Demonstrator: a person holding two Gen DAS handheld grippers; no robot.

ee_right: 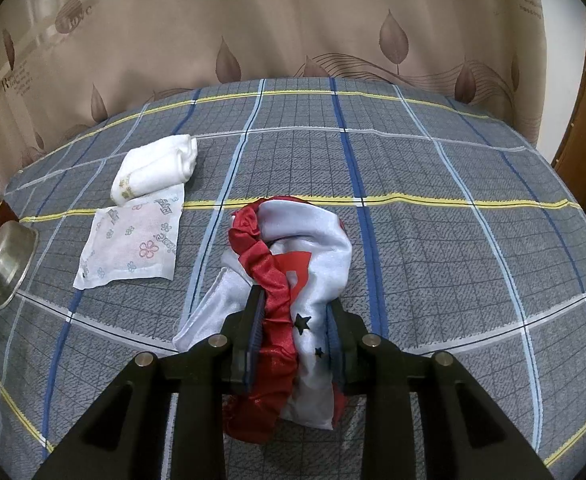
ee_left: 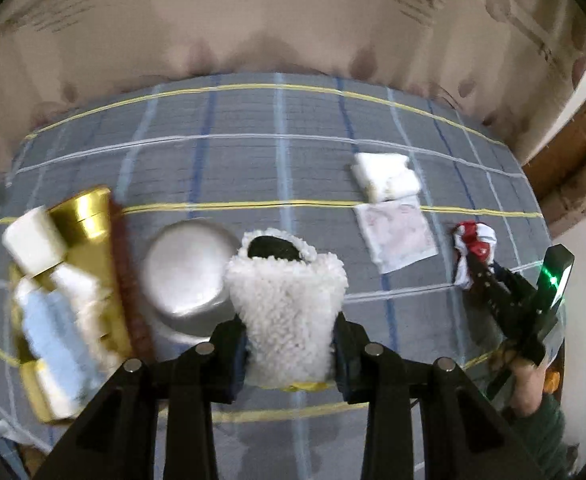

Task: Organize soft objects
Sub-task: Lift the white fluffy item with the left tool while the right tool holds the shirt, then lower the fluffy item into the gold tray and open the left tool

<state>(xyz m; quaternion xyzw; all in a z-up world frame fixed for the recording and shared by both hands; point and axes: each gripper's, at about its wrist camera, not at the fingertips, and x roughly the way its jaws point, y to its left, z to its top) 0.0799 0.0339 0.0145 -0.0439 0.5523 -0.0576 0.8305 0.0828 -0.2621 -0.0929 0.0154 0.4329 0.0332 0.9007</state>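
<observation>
My left gripper (ee_left: 291, 344) is shut on a fluffy white slipper (ee_left: 289, 304) with a dark opening at its top, held above the plaid bedspread (ee_left: 277, 168). My right gripper (ee_right: 295, 320) is shut on a bunched red and white satin cloth (ee_right: 293, 256) with small black stars, resting on the bedspread (ee_right: 433, 208). The left wrist view shows that gripper (ee_left: 473, 258) and its cloth (ee_left: 475, 240) at the right. A folded white towel (ee_right: 155, 168) and a flat flowered handkerchief (ee_right: 133, 248) lie to the left of the cloth.
A gold box (ee_left: 85, 276) with white and pale blue soft items stands at the left, a round metal bowl (ee_left: 189, 272) beside it. The bowl (ee_right: 7, 260) also shows at the left edge of the right wrist view. A leaf-patterned curtain (ee_right: 293, 20) hangs behind the bed.
</observation>
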